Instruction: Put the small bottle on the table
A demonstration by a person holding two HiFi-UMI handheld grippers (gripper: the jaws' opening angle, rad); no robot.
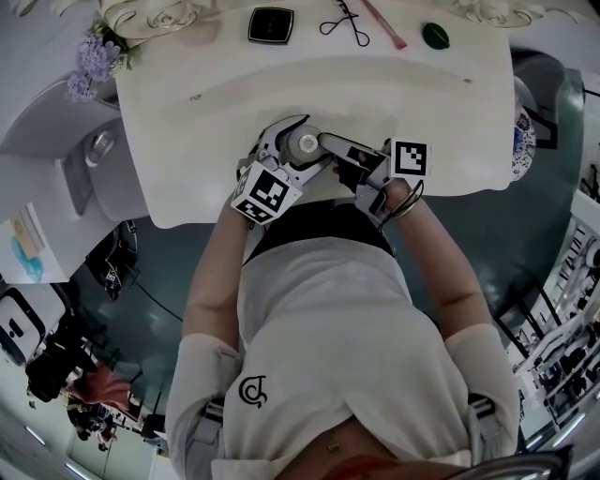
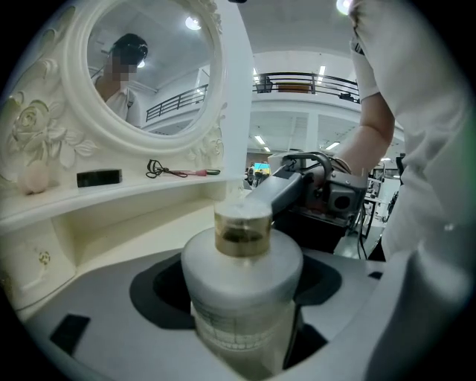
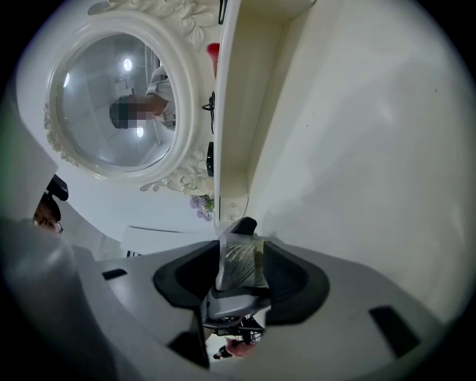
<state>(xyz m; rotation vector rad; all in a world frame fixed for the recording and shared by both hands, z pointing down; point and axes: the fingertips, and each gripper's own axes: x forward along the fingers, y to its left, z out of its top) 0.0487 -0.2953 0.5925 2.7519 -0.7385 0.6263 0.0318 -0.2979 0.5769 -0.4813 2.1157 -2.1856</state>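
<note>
Standing upright between the jaws of the left gripper [image 1: 298, 142], the small bottle [image 2: 242, 294] has a squat, frosted white body with rounded shoulders, a faint printed panel low on its front, and a short neck. The neck carries a clear, amber-tinted cap [image 2: 242, 231]. The left jaws stand wide and press on the body from both sides, so the bottle is held. From the side, the right gripper [image 1: 328, 145] reaches across to the top of the bottle. Its jaws are about half closed, and the dark pads bear on opposite sides of the cap in the right gripper view. The two grippers meet over the near edge of the cream dressing table [image 1: 403, 103], each showing its marker cube [image 1: 267, 192] toward the person. Whether the bottle's base touches the table top cannot be told. Beyond the left gripper's jaws rises a round mirror [image 2: 149, 74] in a carved white frame. On the shelf below it lie a black compact [image 1: 271, 25], scissors [image 1: 344, 23] and a green round item [image 1: 435, 36].
</note>
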